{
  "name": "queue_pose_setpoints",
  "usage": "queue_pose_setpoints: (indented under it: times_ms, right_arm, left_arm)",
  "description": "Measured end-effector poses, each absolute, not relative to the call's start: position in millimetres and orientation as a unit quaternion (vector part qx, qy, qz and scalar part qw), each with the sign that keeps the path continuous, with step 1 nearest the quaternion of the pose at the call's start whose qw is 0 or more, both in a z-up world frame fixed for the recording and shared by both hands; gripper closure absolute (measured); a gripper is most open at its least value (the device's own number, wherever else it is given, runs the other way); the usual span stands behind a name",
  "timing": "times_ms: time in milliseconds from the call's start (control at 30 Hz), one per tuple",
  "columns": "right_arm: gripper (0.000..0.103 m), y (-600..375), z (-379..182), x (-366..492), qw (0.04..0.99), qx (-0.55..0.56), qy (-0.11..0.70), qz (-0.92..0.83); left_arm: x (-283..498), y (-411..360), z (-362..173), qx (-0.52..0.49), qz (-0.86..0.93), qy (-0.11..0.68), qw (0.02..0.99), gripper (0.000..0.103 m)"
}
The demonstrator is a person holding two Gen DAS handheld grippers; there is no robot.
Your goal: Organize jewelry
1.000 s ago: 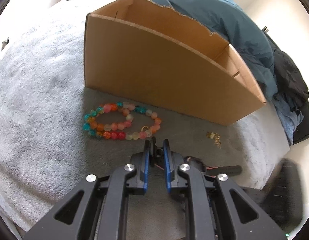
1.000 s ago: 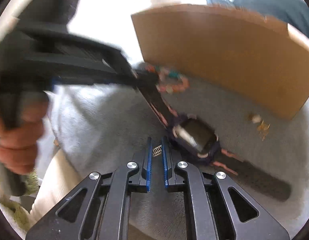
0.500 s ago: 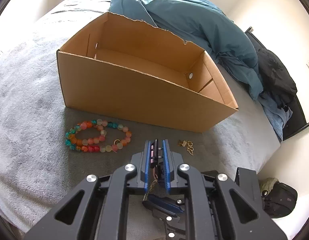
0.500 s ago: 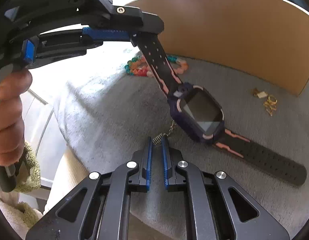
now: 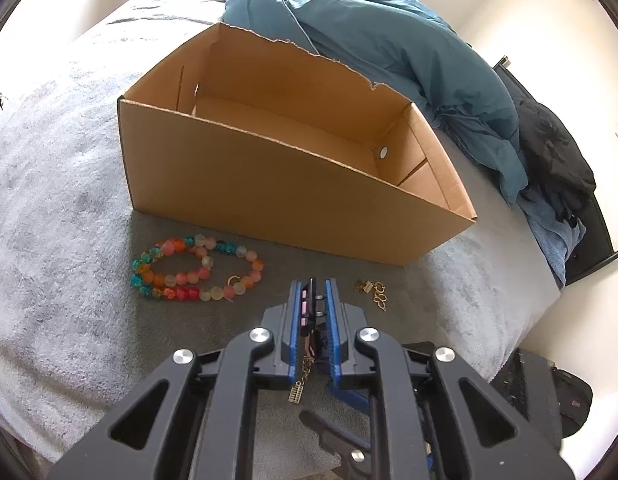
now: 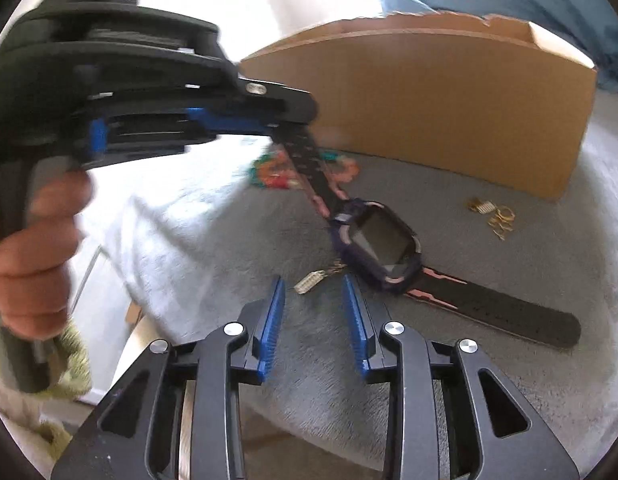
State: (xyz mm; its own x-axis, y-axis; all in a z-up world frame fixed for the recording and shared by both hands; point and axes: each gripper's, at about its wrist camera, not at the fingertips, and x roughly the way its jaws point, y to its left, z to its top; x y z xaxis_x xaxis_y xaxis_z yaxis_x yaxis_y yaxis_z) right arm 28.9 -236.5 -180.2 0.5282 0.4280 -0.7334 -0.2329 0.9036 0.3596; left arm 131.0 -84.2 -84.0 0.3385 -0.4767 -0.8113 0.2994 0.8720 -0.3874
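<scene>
Grey bedding (image 6: 509, 380) carries a watch (image 6: 379, 246), one strap end clamped in the left gripper (image 5: 314, 300) and lifted. Half a second ago the right gripper (image 6: 314, 286) was shut on the watch's little chain charm (image 6: 309, 281); now its jaws are opening, freeing it. Only the left view shows the cardboard box (image 5: 269, 184) empty.

- A dark purple smartwatch with a black-and-pink perforated strap (image 6: 383, 246) hangs slanted, one strap end pinched up high, the other trailing on the grey blanket; a small gold chain with a charm (image 6: 309, 281) dangles at its case.
- A coiled strand of orange, pink, teal and frosted beads (image 5: 197, 268) lies before the open brown cardboard box (image 5: 269, 184).
- A small cluster of gold rings and trinkets (image 5: 374, 293) lies near the box's front corner.
</scene>
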Motion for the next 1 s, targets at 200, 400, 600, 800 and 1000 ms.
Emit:
queue_pose_setpoints:
  times_ms: [200,400,600,800,1000]
  right_arm:
    - [0.072,-239.7,-196.8,36.8,0.868,0.174,0.446,0.133]
    - [0.080,-223.3,-202.9,42.4,0.878,0.169,0.439,0.081]
    - [0.103,-227.3,-199.9,42.6,0.874,0.163,0.443,0.114]
    - [0.103,-204.7,-190.6,28.0,0.873,0.125,0.437,0.178]
    - [0.103,-188.6,-183.9,20.3,0.871,0.104,0.433,0.208]
  left_arm:
    - [130.8,-85.4,-82.6,-0.088,-0.244,0.523,0.812,0.092]
    - [131.6,-89.7,-81.8,-0.088,-0.249,0.521,0.811,0.092]
    - [136.0,-87.7,-85.9,-0.092,-0.241,0.524,0.811,0.092]
    - [137.2,-82.4,-89.4,-0.098,-0.237,0.526,0.811,0.092]
    - [135.5,-77.9,-90.4,-0.097,-0.235,0.528,0.810,0.092]
